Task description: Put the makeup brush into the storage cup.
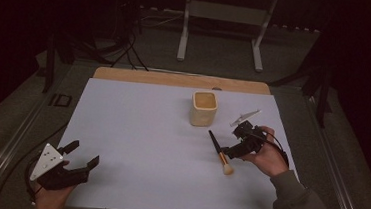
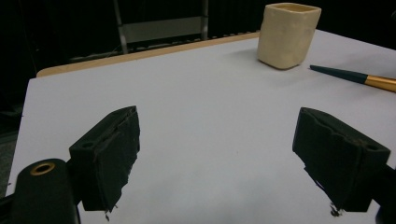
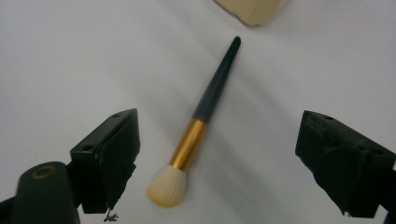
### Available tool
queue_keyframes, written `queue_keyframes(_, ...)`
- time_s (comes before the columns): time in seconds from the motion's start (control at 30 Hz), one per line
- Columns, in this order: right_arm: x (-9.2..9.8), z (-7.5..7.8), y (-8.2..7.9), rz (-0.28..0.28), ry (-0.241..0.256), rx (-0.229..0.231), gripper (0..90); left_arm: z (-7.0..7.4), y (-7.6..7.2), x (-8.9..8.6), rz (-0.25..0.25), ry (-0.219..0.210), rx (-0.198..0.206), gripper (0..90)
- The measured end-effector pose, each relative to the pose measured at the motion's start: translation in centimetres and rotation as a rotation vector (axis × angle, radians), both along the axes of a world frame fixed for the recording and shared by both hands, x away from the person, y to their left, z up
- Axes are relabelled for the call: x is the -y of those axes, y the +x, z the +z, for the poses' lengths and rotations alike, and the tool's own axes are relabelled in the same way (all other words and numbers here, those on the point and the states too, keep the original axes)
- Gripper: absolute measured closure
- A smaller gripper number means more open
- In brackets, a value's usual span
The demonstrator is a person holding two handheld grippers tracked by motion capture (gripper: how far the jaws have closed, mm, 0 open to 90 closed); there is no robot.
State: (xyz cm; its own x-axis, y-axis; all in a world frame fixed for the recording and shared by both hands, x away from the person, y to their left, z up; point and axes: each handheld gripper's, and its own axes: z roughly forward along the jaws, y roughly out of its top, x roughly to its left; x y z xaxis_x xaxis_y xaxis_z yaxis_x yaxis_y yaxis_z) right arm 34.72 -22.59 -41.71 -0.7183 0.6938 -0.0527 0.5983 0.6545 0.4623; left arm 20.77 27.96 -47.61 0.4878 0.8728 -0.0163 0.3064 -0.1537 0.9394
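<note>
**Right gripper positioned over brush; cup standing beyond the handle tip**

The right gripper (image 3: 219, 163) is hovering with its jaws spread wide, and the makeup brush (image 3: 205, 121) is lying on the table (image 1: 136, 130) between them. In the right gripper view the brush's long axis is running from the cream bristle head, near the left jaw, up and away to the dark handle tip, so the jaws are straddling it across the gold ferrule. Judging from this, the next move is likely a closing pinch on the ferrule or lower handle.

The cream cup (image 1: 204, 108) is standing upright just beyond the handle tip, and the brush is pointing roughly toward it. The cup's interior is appearing empty, though the dim high view is making this uncertain.

The left gripper (image 1: 76, 156) is resting well apart from the cup, at the table's near edge, jaws also spread and holding nothing. The right hand (image 1: 269, 159) is clearly the nearer one to the brush.
</note>
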Motion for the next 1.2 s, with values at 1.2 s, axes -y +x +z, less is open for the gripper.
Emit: queue_keyframes(1.2, -1.9, -5.6, 1.1, -0.003, -0.113, -0.16, 15.4, 0.0, 0.0, 0.0, 0.002, 0.005, -0.004, 15.6)
